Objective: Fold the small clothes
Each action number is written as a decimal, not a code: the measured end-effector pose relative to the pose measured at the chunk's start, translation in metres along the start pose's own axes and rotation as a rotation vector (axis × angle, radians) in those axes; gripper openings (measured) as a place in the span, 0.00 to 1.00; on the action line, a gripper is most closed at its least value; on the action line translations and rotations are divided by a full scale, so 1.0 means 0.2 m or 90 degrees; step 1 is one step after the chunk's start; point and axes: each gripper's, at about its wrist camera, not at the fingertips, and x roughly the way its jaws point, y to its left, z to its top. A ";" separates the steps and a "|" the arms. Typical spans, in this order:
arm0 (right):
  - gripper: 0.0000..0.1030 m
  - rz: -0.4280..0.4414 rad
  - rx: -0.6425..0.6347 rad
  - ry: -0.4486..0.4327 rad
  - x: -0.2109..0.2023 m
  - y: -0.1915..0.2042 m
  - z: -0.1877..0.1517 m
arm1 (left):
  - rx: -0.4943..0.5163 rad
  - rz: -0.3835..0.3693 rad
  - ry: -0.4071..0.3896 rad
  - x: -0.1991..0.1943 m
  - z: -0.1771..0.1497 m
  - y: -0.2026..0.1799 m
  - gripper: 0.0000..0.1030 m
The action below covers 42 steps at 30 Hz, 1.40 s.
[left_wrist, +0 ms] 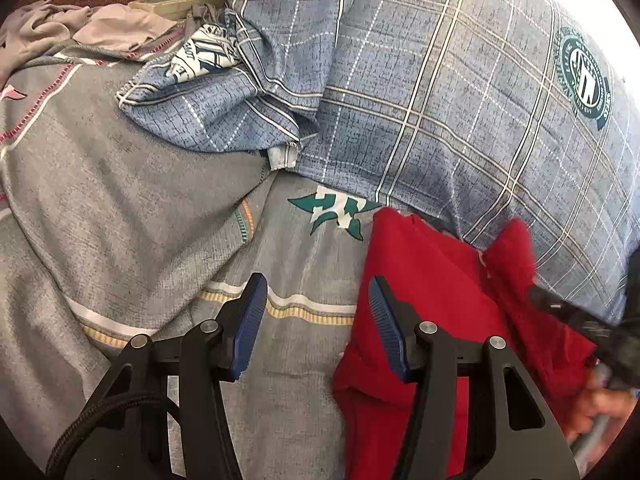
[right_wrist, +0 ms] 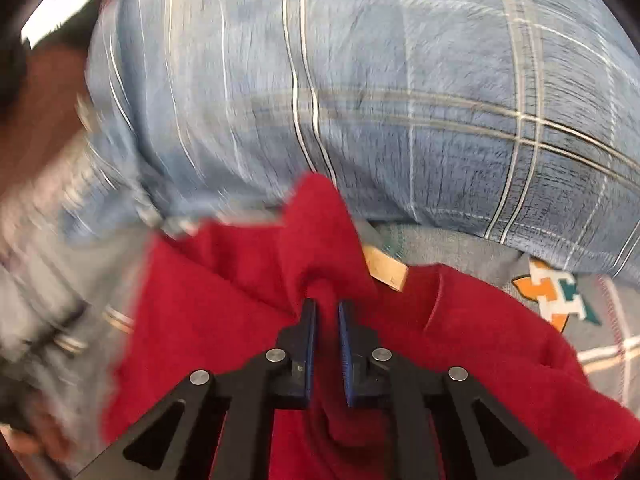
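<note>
The right tool (right_wrist: 327,308) is clenched on a bunched fold of the red garment (right_wrist: 224,300), seemingly lifted off the bed (left_wrist: 120,184) beside the pillow (left_wrist: 440,80). The left tool (left_wrist: 316,296) hangs released.

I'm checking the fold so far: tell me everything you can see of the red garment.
The red garment is a soft, fuzzy-looking knit, crumpled rather than flat, lying on the grey bedsheet beside the blue plaid pillow. The right tongs are shut on a bunched ridge of it. The left tongs are open, one finger over its edge.
</note>
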 end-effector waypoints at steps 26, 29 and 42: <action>0.70 -0.154 0.101 -0.025 -0.71 -0.54 -0.35 | 0.080 -0.063 0.044 0.10 -0.14 -0.21 0.57; 0.33 -0.098 0.170 -0.006 -0.55 -0.68 -0.37 | 0.091 -0.061 0.065 0.15 -0.16 -0.22 0.57; 0.33 -0.231 0.115 -0.093 -0.72 -0.70 -0.36 | 0.124 -0.050 0.073 0.19 -0.23 -0.29 0.57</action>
